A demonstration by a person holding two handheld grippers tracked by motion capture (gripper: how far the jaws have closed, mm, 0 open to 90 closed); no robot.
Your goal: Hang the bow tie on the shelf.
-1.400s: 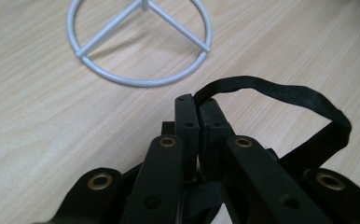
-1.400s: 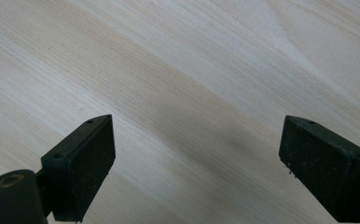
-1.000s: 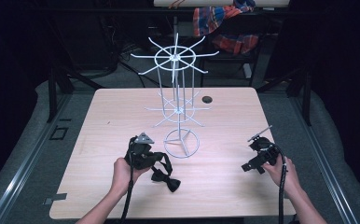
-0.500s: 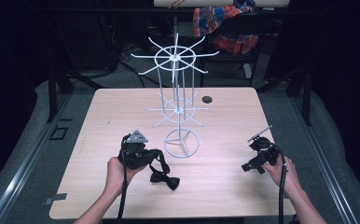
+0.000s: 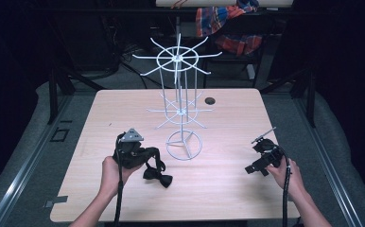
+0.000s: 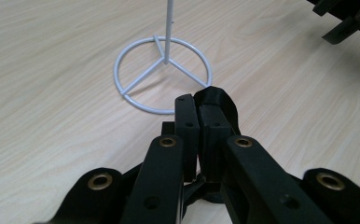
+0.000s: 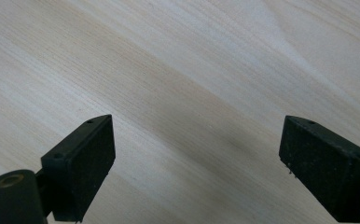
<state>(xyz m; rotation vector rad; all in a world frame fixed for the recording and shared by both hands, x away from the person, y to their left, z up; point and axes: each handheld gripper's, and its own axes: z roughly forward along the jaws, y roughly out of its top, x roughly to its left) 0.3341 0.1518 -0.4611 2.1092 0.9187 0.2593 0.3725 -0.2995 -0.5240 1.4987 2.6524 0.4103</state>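
A black bow tie (image 5: 158,178) with its strap (image 5: 155,157) lies on the wooden table (image 5: 228,194) near the front left. My left gripper (image 5: 143,156) is shut on the strap; in the left gripper view the black band (image 6: 220,102) loops out from between the closed jaws. A white wire spinner rack (image 5: 178,59) stands mid-table, its ring base (image 5: 184,144) just right of the left gripper and ahead of it as the ring base (image 6: 164,74). My right gripper (image 5: 252,166) rests at the front right, jaws wide apart over bare wood, open (image 7: 194,158).
A small dark round hole (image 5: 210,100) sits in the table behind the rack. Plaid cloth (image 5: 228,23) hangs on a chair beyond the far edge. Metal rails run along both sides of the table. The other gripper (image 6: 350,18) shows at the top right.
My left gripper has shifted slightly left and back toward the person, drawing the bow tie's strap with it. The right gripper has stayed put.
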